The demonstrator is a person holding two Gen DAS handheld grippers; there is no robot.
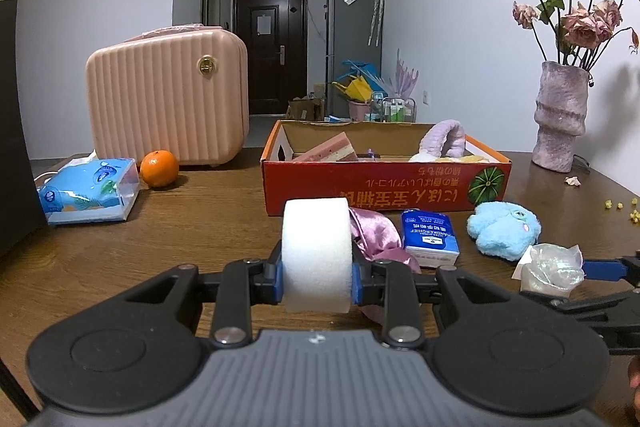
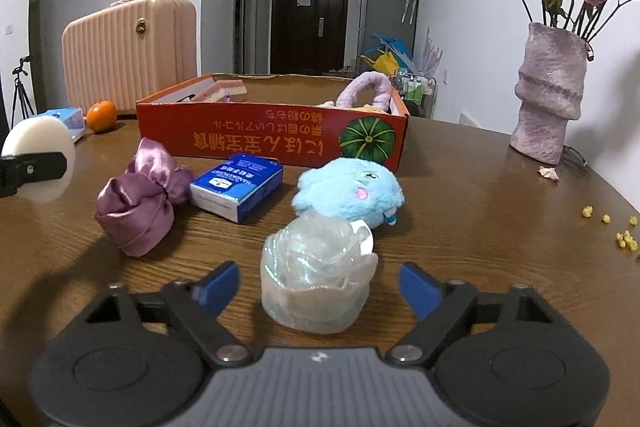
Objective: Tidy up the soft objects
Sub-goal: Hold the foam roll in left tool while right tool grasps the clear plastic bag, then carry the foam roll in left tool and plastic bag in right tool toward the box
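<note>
Left gripper [image 1: 318, 277] clamped on white foam disc [image 1: 317, 251], pads pressing its flat faces, disc upright and carried clear of the table [image 1: 160, 259]; foam judged very light and springy, dents under pressure, so grip across the faces looks sound. Right gripper [image 2: 319, 291] unclenched, jaws straddling iridescent mesh bath pouf [image 2: 318, 277] with a gap on both sides, no pad contact visible. Pouf resting on table just in front of blue plush toy [image 2: 350, 193], possibly touching it. Expected handling: nearly weightless, airy, collapses a lot before resisting, glossy film likely slippery; best taken around the dense gathered middle, low on the body, not by the loose ruffles or white tag. Red cardboard box [image 2: 272, 141] behind, open-topped, holding a lilac headband [image 2: 366, 89]. Purple satin scrunchie [image 2: 140, 199] and blue tissue pack [image 2: 238, 189] lying loose in front of the box.
</note>
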